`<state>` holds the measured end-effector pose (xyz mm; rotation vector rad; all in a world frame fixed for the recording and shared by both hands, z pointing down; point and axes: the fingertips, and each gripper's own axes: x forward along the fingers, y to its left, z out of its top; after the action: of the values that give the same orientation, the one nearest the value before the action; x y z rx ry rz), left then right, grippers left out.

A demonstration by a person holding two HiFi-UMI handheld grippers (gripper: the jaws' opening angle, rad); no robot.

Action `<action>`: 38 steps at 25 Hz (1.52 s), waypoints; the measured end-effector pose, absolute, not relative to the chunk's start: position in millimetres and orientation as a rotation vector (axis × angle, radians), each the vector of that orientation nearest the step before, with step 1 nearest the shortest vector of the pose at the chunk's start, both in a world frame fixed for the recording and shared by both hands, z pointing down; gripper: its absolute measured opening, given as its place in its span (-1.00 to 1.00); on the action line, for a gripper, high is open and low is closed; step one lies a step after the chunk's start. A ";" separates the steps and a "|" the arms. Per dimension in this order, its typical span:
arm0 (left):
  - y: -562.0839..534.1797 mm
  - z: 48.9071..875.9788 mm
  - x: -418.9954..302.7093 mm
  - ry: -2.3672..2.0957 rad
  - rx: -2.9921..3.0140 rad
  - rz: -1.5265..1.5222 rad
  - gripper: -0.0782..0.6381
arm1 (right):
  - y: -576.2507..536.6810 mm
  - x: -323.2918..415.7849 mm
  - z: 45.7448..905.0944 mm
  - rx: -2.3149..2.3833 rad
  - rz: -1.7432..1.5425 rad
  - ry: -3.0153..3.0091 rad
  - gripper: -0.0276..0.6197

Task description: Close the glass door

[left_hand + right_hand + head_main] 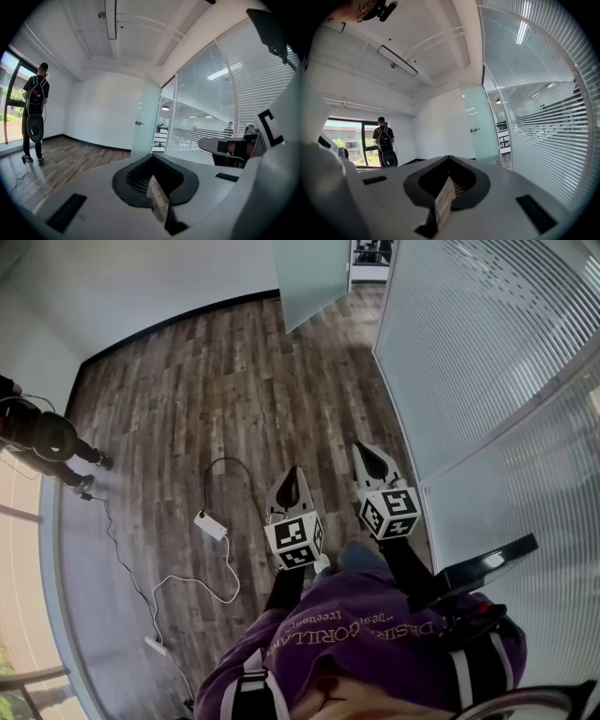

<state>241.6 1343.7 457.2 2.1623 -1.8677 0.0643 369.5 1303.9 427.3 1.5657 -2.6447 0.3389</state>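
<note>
purple sleeves at the bottom of the head view, both arms out in front. left hand-held gripper [292, 480] has its jaws pressed together with nothing between them; its own view [153, 180] confirms this. right hand-held gripper [447, 182] reads the same: jaws together, empty. it sits just beside the left one and slightly ahead [367, 454].

glass door [315, 277]: a frosted panel standing ajar at the far end of the wood floor [187, 381], next to the striped glass partition [469, 352]. the doorway beside it is not yet covered.

handling, judged:
- tall rigid pane, probably heavy, swinging on hinges; it should move slowly at first and then carry its own momentum.
- the surface looks smooth, so pads may slip on the bare pane.
- glass: avoid knocking an edge or letting it slam into the frame.
- best hold is the small handle [138, 123], also seen from the right hand-held gripper [475, 130]. otherwise, push flat on the pane near the handle, far from the hinge side.

position relative to the hand-held grippers: the door is well apart from both, with no contact. it stands almost straight ahead of the left jaws [146, 115] and ahead and to the right of the right jaws [482, 123].

also noted: a person with a backpack by the window [39, 439], and a cable and adapter on the floor [211, 526], left of the line to the door.
</note>
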 end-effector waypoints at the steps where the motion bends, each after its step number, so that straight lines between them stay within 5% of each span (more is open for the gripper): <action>1: 1343.5 460.5 241.2 -1.856 2.159 0.070 -0.78 | 1303.7 367.3 430.2 1.564 0.349 -2.639 -0.94; 38: 1115.5 466.2 269.3 -1.956 2.052 0.076 -0.78 | 1063.4 385.9 438.2 1.363 0.328 -2.696 -0.94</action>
<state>269.3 1115.5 466.2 2.0519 -1.9558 0.0757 385.9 1063.4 438.2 1.3634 -2.6957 0.3284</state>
